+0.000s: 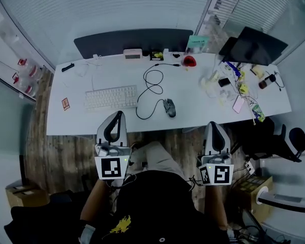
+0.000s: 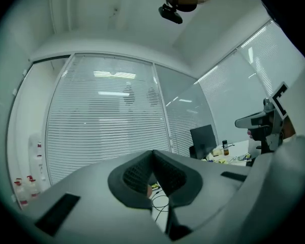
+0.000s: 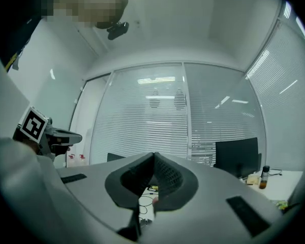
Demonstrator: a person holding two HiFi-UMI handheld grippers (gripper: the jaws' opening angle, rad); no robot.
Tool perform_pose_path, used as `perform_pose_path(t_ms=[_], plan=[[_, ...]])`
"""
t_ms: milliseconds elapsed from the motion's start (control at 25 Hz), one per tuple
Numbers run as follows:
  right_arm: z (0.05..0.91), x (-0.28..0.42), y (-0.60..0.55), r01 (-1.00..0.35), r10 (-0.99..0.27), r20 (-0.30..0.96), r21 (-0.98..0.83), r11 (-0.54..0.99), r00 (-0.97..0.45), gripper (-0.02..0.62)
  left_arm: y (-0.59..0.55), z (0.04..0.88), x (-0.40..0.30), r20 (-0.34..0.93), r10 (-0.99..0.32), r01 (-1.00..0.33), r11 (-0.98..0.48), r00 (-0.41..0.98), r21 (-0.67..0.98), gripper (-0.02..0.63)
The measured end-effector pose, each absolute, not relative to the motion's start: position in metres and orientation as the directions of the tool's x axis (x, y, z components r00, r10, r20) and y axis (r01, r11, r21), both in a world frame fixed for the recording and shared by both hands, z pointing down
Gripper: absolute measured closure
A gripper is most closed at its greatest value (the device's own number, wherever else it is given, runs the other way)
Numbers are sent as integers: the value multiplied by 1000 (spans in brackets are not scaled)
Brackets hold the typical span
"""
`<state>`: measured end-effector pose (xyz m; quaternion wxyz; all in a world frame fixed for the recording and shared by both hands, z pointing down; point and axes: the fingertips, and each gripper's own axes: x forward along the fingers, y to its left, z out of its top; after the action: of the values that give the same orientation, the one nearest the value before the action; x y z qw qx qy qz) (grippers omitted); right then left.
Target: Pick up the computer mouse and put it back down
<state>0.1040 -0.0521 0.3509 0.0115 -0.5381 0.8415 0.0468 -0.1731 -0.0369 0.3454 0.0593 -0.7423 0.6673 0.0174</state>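
Note:
A dark grey computer mouse point(image 1: 169, 107) lies on the white desk point(image 1: 81, 121), near its front edge, right of the white keyboard point(image 1: 111, 97). Its black cable point(image 1: 151, 88) loops away toward the back. My left gripper point(image 1: 117, 118) and right gripper point(image 1: 214, 130) are held up near the body, short of the desk's front edge and apart from the mouse. In the left gripper view the jaws point(image 2: 153, 155) meet at the tips with nothing between them. In the right gripper view the jaws point(image 3: 154, 158) are likewise closed and empty. Both point level at the blinds.
A dark monitor point(image 1: 252, 46) stands at the desk's right end among small clutter and a phone point(image 1: 239, 103). A red item point(image 1: 189, 61) and a small box point(image 1: 132, 54) sit at the back edge. Office chairs point(image 1: 287, 141) stand right; a cardboard box point(image 1: 23, 194) is on the floor left.

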Motion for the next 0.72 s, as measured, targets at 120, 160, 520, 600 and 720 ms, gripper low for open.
perform_pose_path(t_ms=[120, 160, 520, 600, 720], plan=[[353, 106, -44, -895, -895, -43, 74, 439, -443, 580, -20, 346, -176, -88, -992, -994, -86, 92, -67, 595], [351, 106, -42, -891, -892, -41, 82, 447, -451, 580, -16, 344, -176, -94, -992, -995, -80, 86, -65, 595], [344, 88, -25, -853, -851, -64, 53, 519, -522, 581, 25, 354, -193, -15, -1000, -995, -25, 27, -96, 595], [345, 82, -21, -846, -844, -62, 70, 529, -533, 581, 31, 355, -195, -14, -1000, -993, -22, 24, -118, 595], [347, 74, -15, -838, -838, -51, 89, 538, -543, 581, 40, 358, -198, -33, -999, -992, -21, 26, -123, 595]])
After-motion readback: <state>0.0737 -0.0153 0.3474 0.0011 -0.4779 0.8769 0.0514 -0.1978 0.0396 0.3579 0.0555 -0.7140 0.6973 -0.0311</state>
